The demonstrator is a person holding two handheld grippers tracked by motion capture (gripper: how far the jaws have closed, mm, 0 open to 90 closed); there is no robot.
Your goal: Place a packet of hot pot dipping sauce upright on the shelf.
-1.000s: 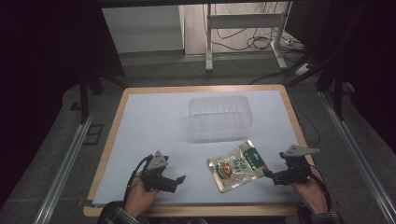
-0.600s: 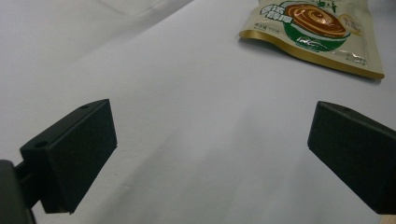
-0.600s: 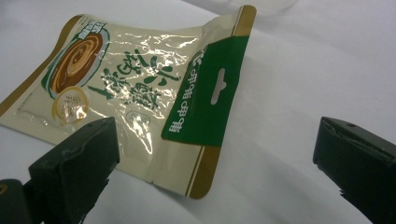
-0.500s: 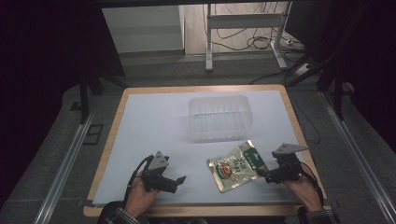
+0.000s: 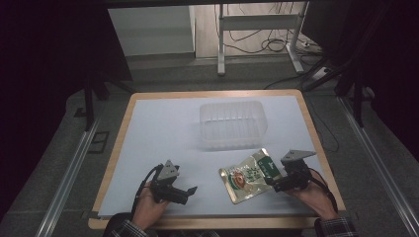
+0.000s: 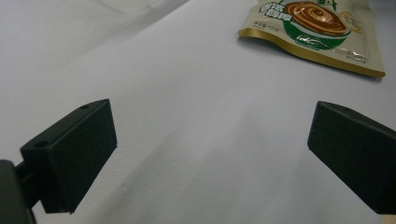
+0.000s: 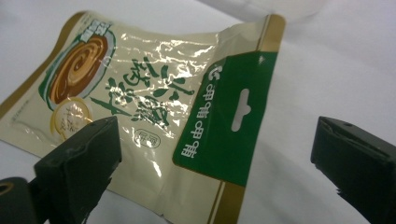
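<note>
A cream and green snack pouch [image 5: 249, 175] with gold edges lies flat on the white table [image 5: 163, 128], near the front right. In the right gripper view the pouch [image 7: 154, 102] shows its green hang-tab end close between the jaws. My right gripper [image 5: 271, 181] is open, right at the pouch's green end, jaws standing wide either side of it. My left gripper [image 5: 190, 193] rests low at the front left, open, holding nothing. In the left gripper view the pouch [image 6: 317, 28] lies farther off, beyond the jaws.
A clear plastic tub [image 5: 232, 123] stands on the table behind the pouch, toward the middle back. The wooden table rim [image 5: 311, 128] runs along the right. Metal rails [image 5: 69, 168] flank the table; cables lie on the floor behind.
My right gripper has moved left toward the pouch's green end. The left gripper has stayed where it was.
</note>
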